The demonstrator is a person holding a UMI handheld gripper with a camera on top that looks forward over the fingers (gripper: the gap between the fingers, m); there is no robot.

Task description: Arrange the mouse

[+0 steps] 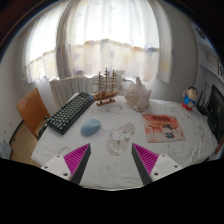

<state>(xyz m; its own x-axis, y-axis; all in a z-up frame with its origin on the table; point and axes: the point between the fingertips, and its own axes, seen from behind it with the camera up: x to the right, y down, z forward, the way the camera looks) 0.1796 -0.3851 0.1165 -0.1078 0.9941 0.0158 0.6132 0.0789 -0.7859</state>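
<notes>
Your tongs [113,160] hang open and empty over the near edge of the desk [190,150], so nothing of the task looks done yet. The mouse [91,127] lies untouched ahead of the tongs and a little left, just beside the near end of the keyboard [69,112]. You've yet to reach it, grip it and place it.

Keyboard [70,111], model ship [106,86], teapot [137,95]
</notes>
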